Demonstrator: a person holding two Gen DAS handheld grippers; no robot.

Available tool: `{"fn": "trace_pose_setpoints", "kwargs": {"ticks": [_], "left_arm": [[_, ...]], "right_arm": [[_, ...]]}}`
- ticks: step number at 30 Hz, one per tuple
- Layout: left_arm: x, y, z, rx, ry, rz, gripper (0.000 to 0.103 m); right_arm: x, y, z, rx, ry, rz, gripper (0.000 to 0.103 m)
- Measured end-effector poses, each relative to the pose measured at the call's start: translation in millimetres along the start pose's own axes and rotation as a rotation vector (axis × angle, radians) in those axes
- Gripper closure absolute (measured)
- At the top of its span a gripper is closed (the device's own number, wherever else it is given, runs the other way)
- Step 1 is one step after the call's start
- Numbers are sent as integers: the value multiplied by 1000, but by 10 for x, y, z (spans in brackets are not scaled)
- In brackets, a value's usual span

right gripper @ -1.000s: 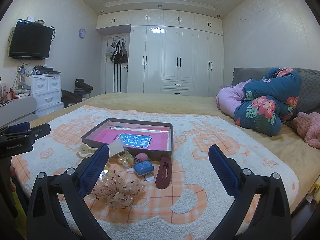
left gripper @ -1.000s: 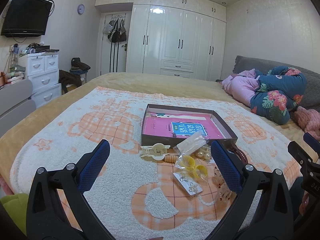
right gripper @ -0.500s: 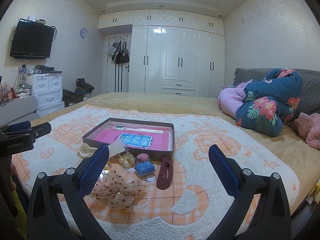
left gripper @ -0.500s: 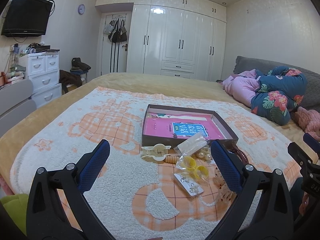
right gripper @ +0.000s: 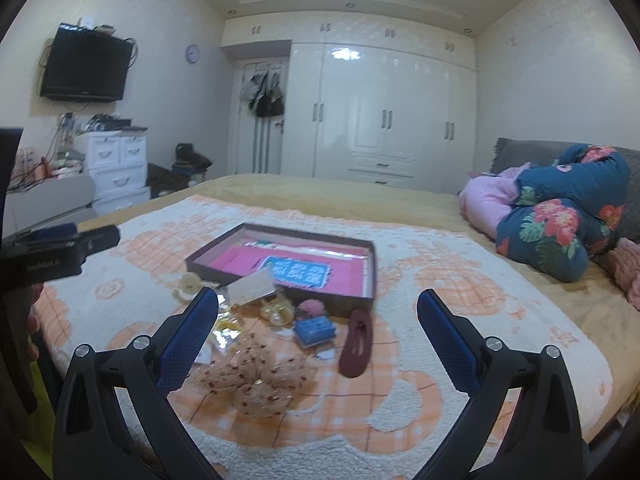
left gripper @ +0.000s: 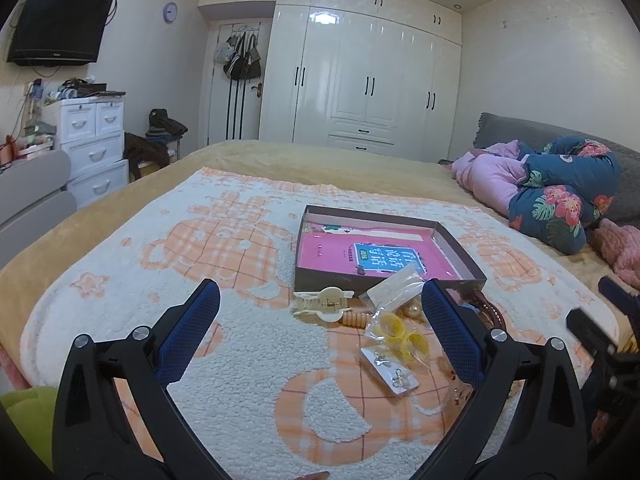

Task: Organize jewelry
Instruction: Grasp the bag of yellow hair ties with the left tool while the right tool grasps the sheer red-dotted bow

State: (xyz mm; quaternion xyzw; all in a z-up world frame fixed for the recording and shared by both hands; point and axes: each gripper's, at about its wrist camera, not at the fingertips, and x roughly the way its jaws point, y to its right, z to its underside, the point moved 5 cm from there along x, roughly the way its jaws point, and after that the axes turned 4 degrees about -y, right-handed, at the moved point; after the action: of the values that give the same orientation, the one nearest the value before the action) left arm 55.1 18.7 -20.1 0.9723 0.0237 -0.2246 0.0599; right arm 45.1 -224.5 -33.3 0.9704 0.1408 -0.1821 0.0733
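Change: right fingers (right gripper: 318, 334) have eased forward and the view has blurred compared with a second ago; left fingers (left gripper: 320, 330) have barely shifted.
Meaning: judging by that, I am starting my reach into the pile, with nothing sorted yet.
Fingers: both pairs spread wide apart, holding nothing.
Tray: brown box (left gripper: 390, 278) with a pink book (left gripper: 340, 254) lying inside, resting on the blanket.
Jewelry: heaped just in front of the box's near wall, none of it inside.
Left view: cream claw clip (left gripper: 323, 303), yellow rings in a clear bag (left gripper: 394, 330), earring card (left gripper: 389, 368).
Right view: maroon hair clip (right gripper: 357, 341), small blue box (right gripper: 315, 330), sheer dotted scrunchie (right gripper: 256, 374), pink pompom (right gripper: 313, 307).
Surface: fleecy white-and-orange blanket (left gripper: 224, 360) over a tan bedspread; soft, so small pieces may sink into the pile.
Room: white wardrobes (left gripper: 368, 76), wall television (left gripper: 56, 34), white drawer unit (left gripper: 94, 136), floral quilt (left gripper: 560, 196) bundled at the right.
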Motion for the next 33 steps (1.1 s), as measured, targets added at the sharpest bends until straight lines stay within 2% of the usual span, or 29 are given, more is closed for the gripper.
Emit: {"fn": "trace_pose_setpoints", "kwargs": {"ticks": [7, 14, 20, 22, 24, 27, 33], "left_arm": [[106, -104, 44, -23, -46, -6, 11], [293, -183, 146, -64, -126, 52, 11], [507, -89, 195, -24, -179, 124, 11], [593, -54, 210, -13, -205, 144, 11], [712, 11, 243, -1, -242, 201, 11], [853, 86, 297, 20, -290, 231, 11], [1085, 142, 359, 3, -366, 291, 23]], "right_arm": [[152, -200, 101, -56, -52, -64, 6], [375, -218, 249, -70, -137, -79, 6], [538, -248, 382, -78, -195, -95, 6], [609, -240, 427, -67, -227, -102, 6], [659, -222, 453, -53, -249, -104, 6], [712, -196, 497, -39, -274, -102, 6], [788, -207, 564, -39, -311, -115, 6]]}}
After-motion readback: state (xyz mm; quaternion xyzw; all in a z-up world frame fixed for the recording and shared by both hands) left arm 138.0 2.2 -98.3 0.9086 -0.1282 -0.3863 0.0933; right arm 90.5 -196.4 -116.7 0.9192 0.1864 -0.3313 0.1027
